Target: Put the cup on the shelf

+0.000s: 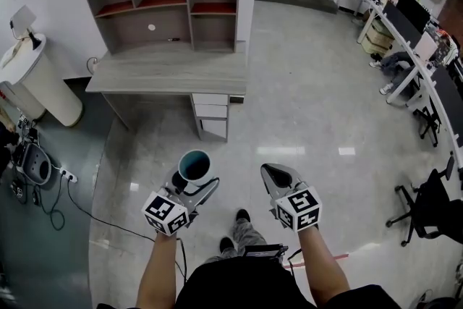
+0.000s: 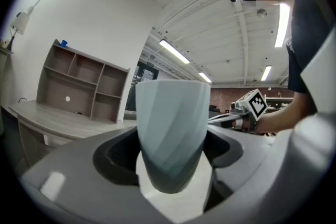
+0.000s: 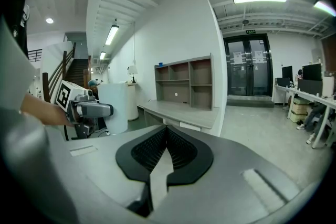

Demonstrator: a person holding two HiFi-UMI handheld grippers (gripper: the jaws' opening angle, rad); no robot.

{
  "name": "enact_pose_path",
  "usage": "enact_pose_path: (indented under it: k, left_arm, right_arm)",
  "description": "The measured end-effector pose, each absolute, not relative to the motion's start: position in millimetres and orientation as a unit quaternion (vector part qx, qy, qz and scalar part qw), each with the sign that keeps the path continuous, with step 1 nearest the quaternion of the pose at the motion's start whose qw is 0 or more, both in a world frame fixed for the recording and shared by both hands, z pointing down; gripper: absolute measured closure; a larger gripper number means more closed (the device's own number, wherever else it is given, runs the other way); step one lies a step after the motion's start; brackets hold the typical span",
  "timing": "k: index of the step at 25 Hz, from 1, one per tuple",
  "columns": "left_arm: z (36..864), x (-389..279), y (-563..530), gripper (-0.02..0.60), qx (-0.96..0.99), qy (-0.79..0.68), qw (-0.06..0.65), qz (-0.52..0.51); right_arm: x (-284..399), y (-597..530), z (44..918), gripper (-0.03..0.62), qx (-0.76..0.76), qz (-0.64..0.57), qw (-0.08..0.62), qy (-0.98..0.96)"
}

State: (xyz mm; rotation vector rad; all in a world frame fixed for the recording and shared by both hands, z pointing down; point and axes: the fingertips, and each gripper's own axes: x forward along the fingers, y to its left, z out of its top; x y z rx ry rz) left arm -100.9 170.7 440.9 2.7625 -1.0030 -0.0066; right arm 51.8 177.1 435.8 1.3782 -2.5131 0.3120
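My left hand-held gripper (image 1: 188,181) pinches the pale blue cup (image 1: 194,163) upright between its jaws. At its 3 o'clock, my right hand-held gripper (image 1: 272,171) is pressed together, empty. At 12 o'clock, well apart, the shelf (image 1: 173,0) stands on the worktop (image 1: 170,72).

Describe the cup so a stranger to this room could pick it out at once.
Find the grey desk with its shelf unit against the white wall; a person stands before it holding two grippers. The cup is held upright in the left gripper: pale blue-grey, twist-faceted, dark teal inside, whereas the right gripper is shut and empty.
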Motion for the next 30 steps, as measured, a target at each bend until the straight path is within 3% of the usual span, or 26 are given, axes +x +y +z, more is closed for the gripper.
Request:
enact_pose_path:
  k: [30]
  left_arm:
    - [457.5,-71.2,-60.8,0.227,0.913,-0.390,0.119,0.023]
  right_arm:
    - [72.4,-67.7,460.1,0.582,0.413,0.136,0.133,-0.890]
